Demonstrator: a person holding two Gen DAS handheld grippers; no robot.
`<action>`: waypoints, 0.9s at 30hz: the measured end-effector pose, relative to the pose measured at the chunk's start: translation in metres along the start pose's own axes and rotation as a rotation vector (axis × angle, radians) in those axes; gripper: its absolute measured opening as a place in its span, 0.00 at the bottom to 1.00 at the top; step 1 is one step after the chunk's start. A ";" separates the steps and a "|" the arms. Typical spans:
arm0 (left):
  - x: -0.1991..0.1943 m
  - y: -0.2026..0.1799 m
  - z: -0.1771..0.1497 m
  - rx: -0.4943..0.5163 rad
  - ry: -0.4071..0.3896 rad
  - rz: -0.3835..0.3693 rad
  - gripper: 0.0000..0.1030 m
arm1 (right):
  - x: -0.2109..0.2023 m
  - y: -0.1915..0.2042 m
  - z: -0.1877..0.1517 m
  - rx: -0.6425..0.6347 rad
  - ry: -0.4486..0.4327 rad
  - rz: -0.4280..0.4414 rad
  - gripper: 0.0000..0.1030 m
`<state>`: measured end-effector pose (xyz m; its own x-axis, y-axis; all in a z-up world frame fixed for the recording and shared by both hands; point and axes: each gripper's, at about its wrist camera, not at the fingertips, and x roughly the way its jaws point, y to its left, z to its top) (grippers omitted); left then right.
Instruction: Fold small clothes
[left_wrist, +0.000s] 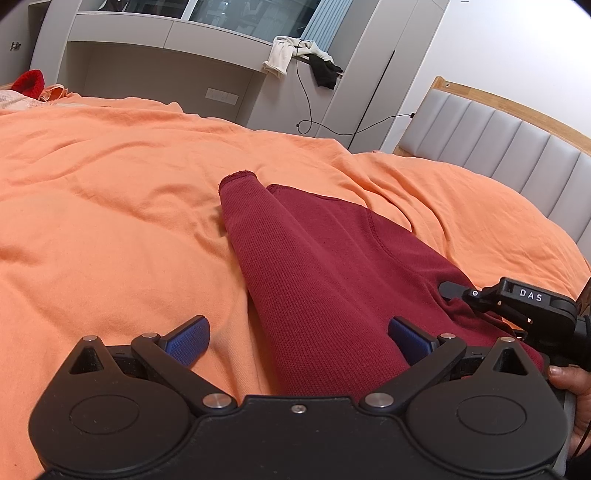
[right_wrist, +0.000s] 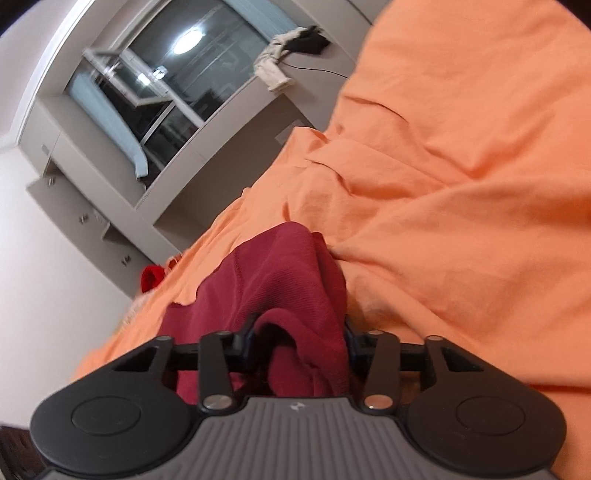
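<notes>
A dark red knit garment (left_wrist: 325, 266) lies on the orange bedsheet (left_wrist: 110, 192), its narrow sleeve end pointing away from me. My left gripper (left_wrist: 299, 339) is open, its blue pads straddling the near edge of the garment without gripping it. My right gripper (right_wrist: 299, 343) is shut on a bunched edge of the same dark red garment (right_wrist: 288, 280). The right gripper also shows in the left wrist view (left_wrist: 517, 302) at the garment's right edge.
A grey padded headboard (left_wrist: 517, 147) with a wood rim is at the right. A grey shelf unit (left_wrist: 166, 66) stands beyond the bed, with white and black clothes (left_wrist: 295, 55) and a cable hanging. A red item (left_wrist: 29, 83) lies far left.
</notes>
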<state>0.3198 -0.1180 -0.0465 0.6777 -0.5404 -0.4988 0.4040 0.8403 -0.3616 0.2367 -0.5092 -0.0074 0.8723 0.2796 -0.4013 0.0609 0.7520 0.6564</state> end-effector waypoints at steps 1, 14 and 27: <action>0.000 0.000 0.000 0.000 0.000 0.000 1.00 | -0.001 0.006 -0.001 -0.049 -0.007 -0.013 0.39; 0.001 0.002 0.000 -0.006 0.005 -0.003 1.00 | -0.008 0.064 -0.023 -0.536 -0.082 -0.170 0.31; 0.001 0.003 0.003 -0.032 0.010 -0.016 0.99 | -0.007 0.096 -0.044 -0.834 -0.115 -0.246 0.30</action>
<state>0.3242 -0.1158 -0.0458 0.6649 -0.5542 -0.5007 0.3947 0.8299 -0.3943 0.2145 -0.4129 0.0302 0.9273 0.0243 -0.3736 -0.0818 0.9869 -0.1389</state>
